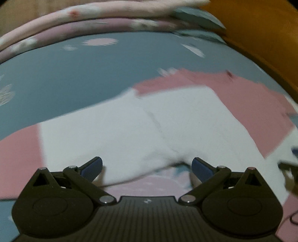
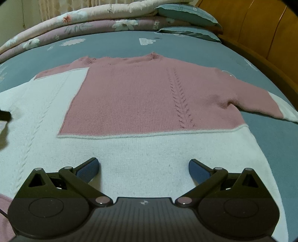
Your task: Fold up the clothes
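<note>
Dim indoor light; left wrist view motion-blurred, right wrist view sharp; fisheye bending at edges.

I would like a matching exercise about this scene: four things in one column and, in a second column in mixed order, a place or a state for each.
Things:
1. sweater
2. right hand-held gripper
3. pillows
4. folded quilts

Places or states:
A. stacked at the far right corner of the bed, beside the wooden headboard
B. spread flat on the blue bedsheet, pink above and white at the hem
C. open, over the white hem
D. piled along the far edge of the bed, with flower print

Pairs: 1-B, 2-C, 3-A, 4-D
</note>
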`<state>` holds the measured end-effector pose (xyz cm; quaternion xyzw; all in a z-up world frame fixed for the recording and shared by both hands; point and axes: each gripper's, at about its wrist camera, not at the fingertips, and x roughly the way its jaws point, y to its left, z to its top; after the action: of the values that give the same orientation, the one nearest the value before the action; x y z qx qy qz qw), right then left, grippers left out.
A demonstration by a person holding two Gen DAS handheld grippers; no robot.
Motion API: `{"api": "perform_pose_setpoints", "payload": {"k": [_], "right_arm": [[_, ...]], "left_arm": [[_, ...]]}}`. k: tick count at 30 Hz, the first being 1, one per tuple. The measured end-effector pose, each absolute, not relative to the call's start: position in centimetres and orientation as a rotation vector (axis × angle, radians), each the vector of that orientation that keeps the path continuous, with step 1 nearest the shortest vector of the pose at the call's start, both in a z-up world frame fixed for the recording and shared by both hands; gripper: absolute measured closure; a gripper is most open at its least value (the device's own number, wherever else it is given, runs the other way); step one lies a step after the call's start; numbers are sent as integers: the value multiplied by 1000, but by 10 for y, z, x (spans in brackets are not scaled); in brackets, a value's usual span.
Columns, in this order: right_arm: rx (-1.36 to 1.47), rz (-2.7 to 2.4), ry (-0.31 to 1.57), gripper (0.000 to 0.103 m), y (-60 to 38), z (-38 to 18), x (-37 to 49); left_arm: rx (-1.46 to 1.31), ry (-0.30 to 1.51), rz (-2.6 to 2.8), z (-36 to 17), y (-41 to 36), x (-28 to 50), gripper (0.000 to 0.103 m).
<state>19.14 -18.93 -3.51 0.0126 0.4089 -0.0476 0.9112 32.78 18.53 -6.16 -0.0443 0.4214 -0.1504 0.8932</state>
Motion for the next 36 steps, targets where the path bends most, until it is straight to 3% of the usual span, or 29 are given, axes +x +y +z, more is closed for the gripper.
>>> {"api": "perform_pose_setpoints", "payload": {"k": [7, 17, 36], "right_arm": [[29, -104, 840, 0, -188, -35, 190], [30, -105, 857, 0, -189, -33, 192], [36, -116, 869, 0, -188, -32, 192]], "left_arm": [[-542, 837, -80, -56, 291, 325, 2], [-1123, 674, 218, -87, 417, 273, 7], [-1132, 543, 209, -104, 436, 304, 10]]}}
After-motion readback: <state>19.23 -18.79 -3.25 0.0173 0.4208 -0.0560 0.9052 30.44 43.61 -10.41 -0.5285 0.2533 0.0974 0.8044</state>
